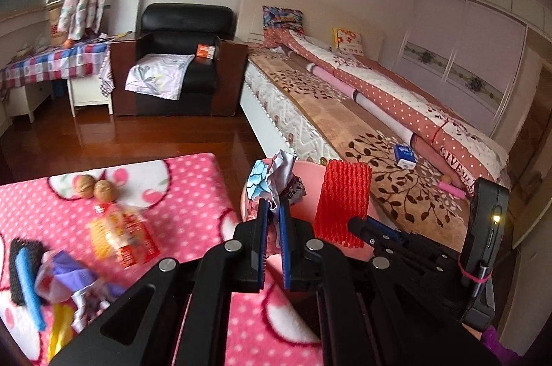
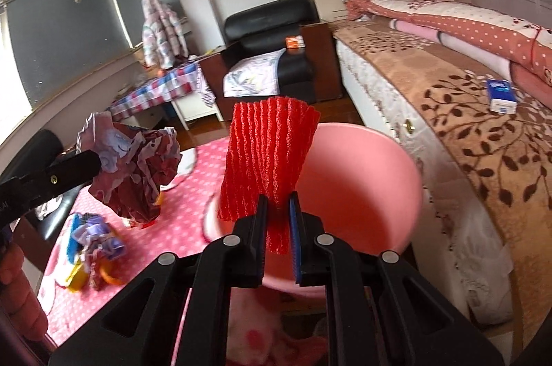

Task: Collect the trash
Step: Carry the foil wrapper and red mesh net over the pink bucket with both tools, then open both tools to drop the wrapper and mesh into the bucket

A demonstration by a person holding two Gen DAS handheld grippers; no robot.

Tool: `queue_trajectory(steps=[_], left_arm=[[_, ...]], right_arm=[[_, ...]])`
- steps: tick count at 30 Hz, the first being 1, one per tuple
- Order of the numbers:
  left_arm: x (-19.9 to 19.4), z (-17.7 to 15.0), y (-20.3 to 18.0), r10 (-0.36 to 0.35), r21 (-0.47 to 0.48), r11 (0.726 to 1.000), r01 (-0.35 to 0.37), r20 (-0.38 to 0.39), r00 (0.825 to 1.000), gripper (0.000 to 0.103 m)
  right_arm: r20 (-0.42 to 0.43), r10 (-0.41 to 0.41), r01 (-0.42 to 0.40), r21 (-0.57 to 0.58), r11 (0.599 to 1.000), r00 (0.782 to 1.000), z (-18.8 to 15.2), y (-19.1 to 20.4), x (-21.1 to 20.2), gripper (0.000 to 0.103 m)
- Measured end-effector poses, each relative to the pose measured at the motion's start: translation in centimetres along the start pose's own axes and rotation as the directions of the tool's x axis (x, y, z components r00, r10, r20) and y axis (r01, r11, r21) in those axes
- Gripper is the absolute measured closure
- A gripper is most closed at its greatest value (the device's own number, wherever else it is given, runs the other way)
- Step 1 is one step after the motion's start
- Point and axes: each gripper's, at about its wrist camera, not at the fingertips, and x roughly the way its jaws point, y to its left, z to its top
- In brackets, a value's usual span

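A crumpled wrapper (image 1: 276, 179) is clenched between the blue-padded fingers of the left tool (image 1: 272, 210), and it is held up above the near rim of a pink bucket (image 2: 365, 179). A red foam net (image 2: 269, 159) is gripped in the right tool (image 2: 277, 210), its upper part standing upright over the bucket's mouth (the same net is seen from the left wrist view just beside the wrapper, not touching it). The bucket is placed between the bed (image 1: 396, 138) and a worktop covered with a pink dotted blanket (image 1: 193, 193). On that blanket are left two walnuts (image 1: 95, 188), an orange snack packet (image 1: 120, 235) and a blurred heap of purple and yellow wrappers (image 1: 69, 283).
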Motion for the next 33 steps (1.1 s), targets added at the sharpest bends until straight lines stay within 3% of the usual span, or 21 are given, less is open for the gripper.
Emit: queue_trajectory(steps=[5,15,33], left_arm=[[3.1,0.3,-1.3,-0.007,0.021,1.000,0.008,-0.036,0.999,0.097],[7.3,0.0,-2.0,-0.003,0.038,0.999,0.006,-0.096,0.995,0.097],[8.9,-0.7,-2.0,0.011,0.033,0.999,-0.007,-0.120,0.993,0.095]], right_arm=[[-0.008,-0.043,0.043,0.014,0.999,0.999,0.3,-2.3,0.7,0.091],[-0.025,-0.089,0.089,-0.008,0.996,0.996,0.5,-3.1,2.6,0.091],[-0.052,-0.108,0.109,0.008,0.994,0.993,0.2,-3.9,3.5,0.090]])
